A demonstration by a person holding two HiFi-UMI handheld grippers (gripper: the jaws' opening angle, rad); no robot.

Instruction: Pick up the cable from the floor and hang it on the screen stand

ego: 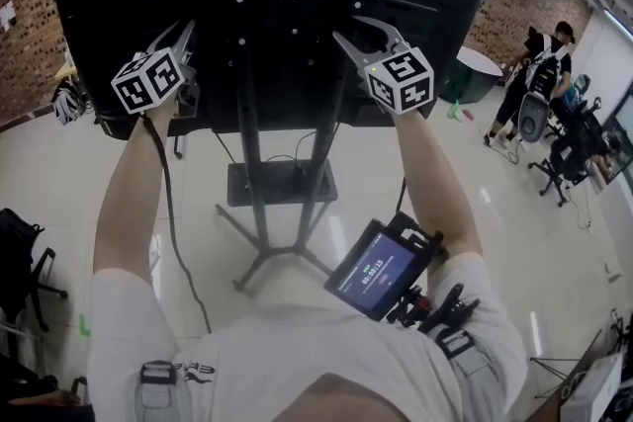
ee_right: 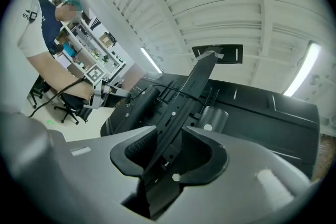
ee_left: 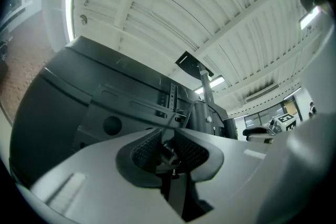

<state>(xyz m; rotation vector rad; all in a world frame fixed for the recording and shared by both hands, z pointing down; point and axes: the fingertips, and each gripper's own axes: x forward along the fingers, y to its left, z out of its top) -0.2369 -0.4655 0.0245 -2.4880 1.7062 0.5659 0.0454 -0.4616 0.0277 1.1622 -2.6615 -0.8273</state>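
Observation:
The big black screen (ego: 267, 5) shows its back on a wheeled stand (ego: 252, 163). My left gripper (ego: 178, 40) is raised to the screen's lower left edge, shut on the black cable (ego: 170, 203), which hangs down past my forearm toward the floor. In the left gripper view the cable's end (ee_left: 167, 155) sits pinched between the pads of that gripper (ee_left: 165, 136). My right gripper (ego: 364, 30) is open at the stand's top. In the right gripper view the perforated upright bar (ee_right: 194, 86) runs between the jaws of the right gripper (ee_right: 169, 134), and a thin run of cable (ee_right: 157, 84) arches toward it.
A shelf (ego: 282, 181) sits low on the stand above its splayed legs (ego: 277, 257). A device with a lit display (ego: 381, 267) is strapped to my right forearm. A person (ego: 539, 74) stands among chairs at the right. A black chair (ego: 20, 252) is at the left.

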